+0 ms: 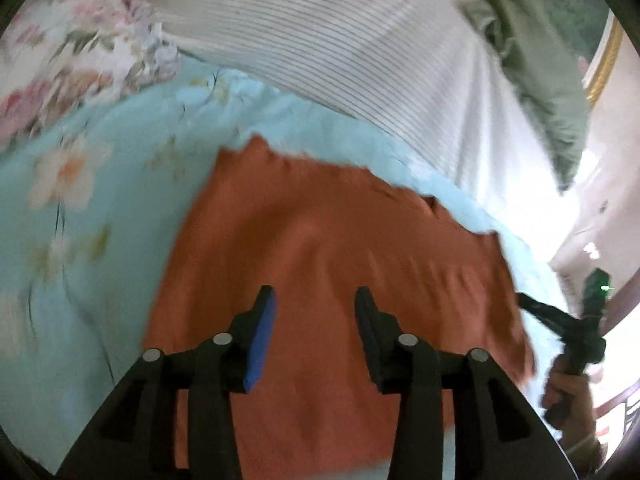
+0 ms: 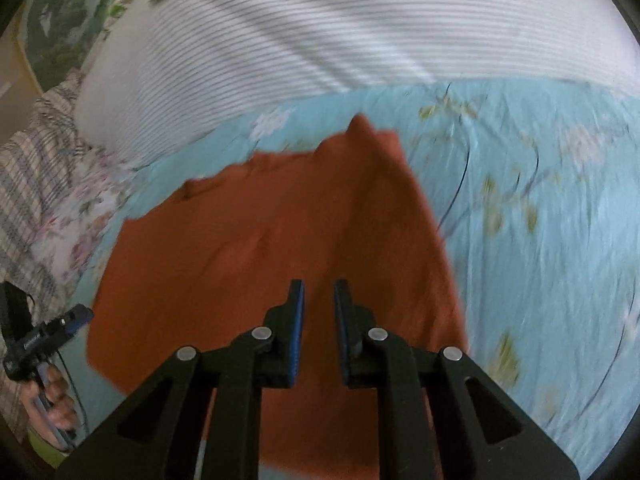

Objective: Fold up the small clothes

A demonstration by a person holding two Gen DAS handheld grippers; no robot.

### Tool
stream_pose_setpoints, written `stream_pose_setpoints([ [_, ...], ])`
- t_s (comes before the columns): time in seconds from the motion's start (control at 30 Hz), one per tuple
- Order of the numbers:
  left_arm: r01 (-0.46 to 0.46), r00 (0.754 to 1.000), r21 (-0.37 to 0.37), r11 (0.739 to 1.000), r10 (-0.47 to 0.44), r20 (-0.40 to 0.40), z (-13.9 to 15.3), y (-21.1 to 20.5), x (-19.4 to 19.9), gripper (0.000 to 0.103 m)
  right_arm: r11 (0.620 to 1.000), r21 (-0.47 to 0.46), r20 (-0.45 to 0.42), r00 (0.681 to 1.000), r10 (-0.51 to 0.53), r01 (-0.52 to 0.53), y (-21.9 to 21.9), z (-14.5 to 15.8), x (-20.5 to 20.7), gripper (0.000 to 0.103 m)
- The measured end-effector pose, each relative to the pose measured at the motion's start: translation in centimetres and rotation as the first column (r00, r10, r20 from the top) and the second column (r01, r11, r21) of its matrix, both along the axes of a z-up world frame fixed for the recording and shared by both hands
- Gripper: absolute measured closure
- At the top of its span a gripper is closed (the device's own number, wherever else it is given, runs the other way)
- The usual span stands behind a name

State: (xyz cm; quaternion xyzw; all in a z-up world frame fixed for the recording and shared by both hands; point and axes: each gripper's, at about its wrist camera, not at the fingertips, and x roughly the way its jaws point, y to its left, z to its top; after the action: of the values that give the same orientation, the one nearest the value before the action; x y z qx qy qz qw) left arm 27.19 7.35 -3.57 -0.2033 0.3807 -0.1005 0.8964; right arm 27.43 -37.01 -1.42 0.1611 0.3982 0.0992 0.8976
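We've got a light-blue floral bedsheet point(image 2: 540, 208) as the base. On it, just behind the orange garment point(image 1: 320, 240), a white striped pillow point(image 1: 340, 40) fills the bkgd; a green ruffled cushion point(image 1: 532, 80) sits at the pillow's edge. The orange garment lies spread flat on the sheet, wrinkled along its far edge. Above its near part we hold both tongs: left gripper point(image 1: 316, 300) w/ jaws apart, nothing btwn them; right gripper point(image 2: 319, 292) w/ a narrower gap, also released, no cloth pinched. Frames are motion-blurred.
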Motion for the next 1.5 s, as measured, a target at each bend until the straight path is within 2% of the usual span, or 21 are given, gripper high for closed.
stream_pose_setpoints([
  [0.03, -0.002, 1.000, -0.022, 1.000, 0.002, 0.005, -0.1, -0.2, -1.3, 0.054, 1.000, 0.014, -0.002, 1.000, 0.003, -0.003, 0.2, -0.2, -0.7, 0.086],
  [0.1, -0.001, 1.000, -0.078, 0.997, 0.001, 0.006, -0.5, -0.6, -4.3, 0.048, 0.998, 0.055, -0.009, 1.000, 0.009, -0.009, 0.9, -0.9, -2.3, 0.077],
  [0.13, -0.003, 1.000, -0.099, 0.995, 0.003, 0.003, -0.8, -0.7, -5.2, 0.048, 0.997, 0.072, -0.009, 1.000, 0.013, -0.012, 1.3, -1.1, -3.0, 0.062],
  [0.17, -0.009, 1.000, -0.121, 0.993, 0.008, -0.005, -1.2, -0.8, -6.3, 0.047, 0.996, 0.087, -0.007, 1.000, 0.017, -0.017, 1.7, -1.3, -3.8, 0.053],
  [0.27, -0.023, 0.999, -0.182, 0.983, 0.015, -0.045, -2.7, -1.1, -9.2, 0.046, 0.994, 0.107, -0.011, 0.999, 0.030, -0.029, 2.7, -1.9, -5.6, 0.053],
  [0.37, -0.051, 0.996, -0.205, 0.977, 0.035, -0.081, -4.2, -1.0, -10.4, 0.044, 0.989, 0.141, -0.033, 0.999, 0.040, -0.035, 3.3, -2.6, -6.6, 0.053],
  [0.5, -0.104, 0.989, -0.271, 0.957, 0.070, -0.132, -6.0, -0.4, -11.0, 0.044, 0.988, 0.145, -0.033, 0.998, 0.047, -0.042, 3.8, -2.5, -7.9, 0.053],
  [0.73, -0.166, 0.983, -0.311, 0.936, 0.132, -0.129, -6.4, 0.2, -9.9, 0.044, 0.989, 0.142, -0.027, 0.998, 0.056, -0.052, 4.0, -2.2, -8.5, 0.053],
  [0.97, -0.263, 0.963, -0.350, 0.899, 0.223, -0.149, -6.8, 2.1, -6.9, 0.045, 0.987, 0.152, -0.041, 0.998, 0.058, -0.051, 3.9, -2.7, -8.4, 0.053],
  [1.03, -0.293, 0.955, -0.335, 0.895, 0.262, -0.135, -6.8, 2.7, -6.0, 0.049, 0.986, 0.157, -0.041, 0.998, 0.057, -0.050, 3.9, -2.9, -8.2, 0.053],
  [1.1, -0.320, 0.947, -0.317, 0.893, 0.294, -0.130, -6.9, 3.2, -5.1, 0.065, 0.985, 0.163, -0.041, 0.997, 0.060, -0.052, 3.7, -3.0, -7.9, 0.053],
  [1.13, -0.327, 0.945, -0.320, 0.889, 0.301, -0.130, -7.0, 3.5, -4.8, 0.068, 0.985, 0.162, -0.041, 0.997, 0.061, -0.054, 3.6, -3.0, -7.7, 0.053],
  [1.17, -0.328, 0.945, -0.324, 0.887, 0.303, -0.127, -6.9, 3.6, -4.5, 0.078, 0.985, 0.162, -0.039, 0.997, 0.064, -0.057, 3.5, -3.0, -7.5, 0.053],
  [1.2, -0.321, 0.947, -0.316, 0.893, 0.298, -0.120, -6.7, 3.5, -4.2, 0.085, 0.984, 0.165, -0.037, 0.997, 0.068, -0.061, 3.3, -3.0, -7.3, 0.053],
  [1.3, -0.278, 0.961, -0.236, 0.931, 0.273, -0.056, -4.6, 1.9, -4.0, 0.093, 0.983, 0.175, -0.025, 0.998, 0.060, -0.055, 2.3, -2.7, -6.5, 0.053],
  [1.37, -0.218, 0.975, -0.185, 0.958, 0.222, 0.001, -2.5, 0.0, -3.8, 0.093, 0.981, 0.188, -0.020, 0.998, 0.051, -0.046, 1.6, -2.6, -6.1, 0.053],
  [1.5, -0.087, 0.992, -0.083, 0.993, 0.094, 0.080, 0.9, -4.9, -3.0, 0.092, 0.972, 0.234, -0.016, 0.999, 0.035, -0.030, -0.1, -2.4, -5.2, 0.053],
])
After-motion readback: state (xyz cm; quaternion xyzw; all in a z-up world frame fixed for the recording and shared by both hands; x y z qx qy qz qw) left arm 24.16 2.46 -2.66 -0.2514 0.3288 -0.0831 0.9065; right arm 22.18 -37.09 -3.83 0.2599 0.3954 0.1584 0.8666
